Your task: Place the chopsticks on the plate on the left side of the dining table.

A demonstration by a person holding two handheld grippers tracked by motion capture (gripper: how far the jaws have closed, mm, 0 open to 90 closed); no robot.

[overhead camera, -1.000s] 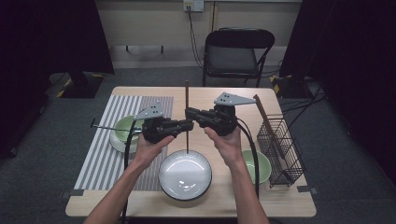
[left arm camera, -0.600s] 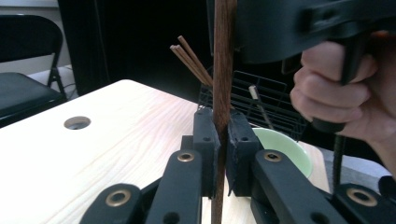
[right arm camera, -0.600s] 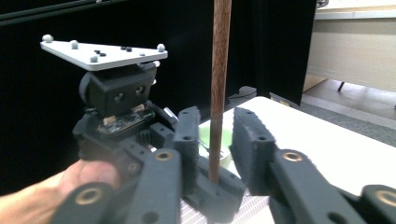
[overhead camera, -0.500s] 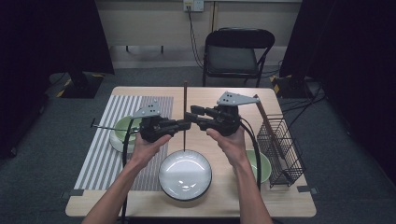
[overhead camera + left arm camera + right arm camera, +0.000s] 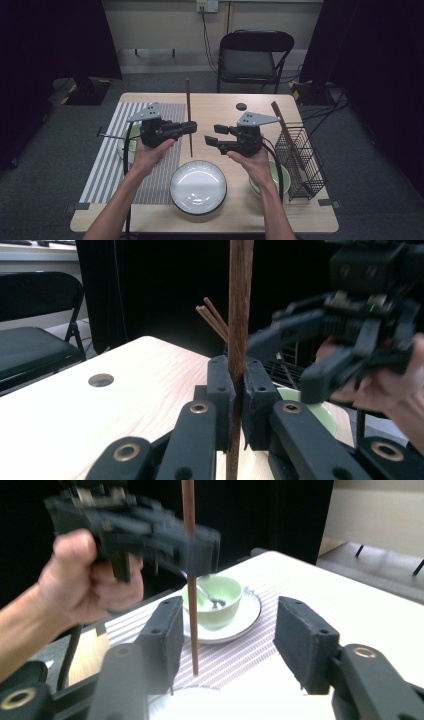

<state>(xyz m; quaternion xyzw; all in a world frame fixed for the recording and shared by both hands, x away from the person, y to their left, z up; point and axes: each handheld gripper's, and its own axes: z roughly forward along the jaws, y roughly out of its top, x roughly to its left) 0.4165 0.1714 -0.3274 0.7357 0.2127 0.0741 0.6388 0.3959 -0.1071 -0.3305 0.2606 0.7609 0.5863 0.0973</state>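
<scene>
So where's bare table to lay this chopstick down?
Free: the bare wood behind the grippers, between the striped mat and the wire basket, around the small dark disc. Crowded: the near edge, with the white plate and green bowl.

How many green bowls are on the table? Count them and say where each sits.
2. One green bowl sits on a white saucer on the striped mat, spoon inside. The other green bowl is beside the wire basket, partly under the right hand. No more visible.
</scene>
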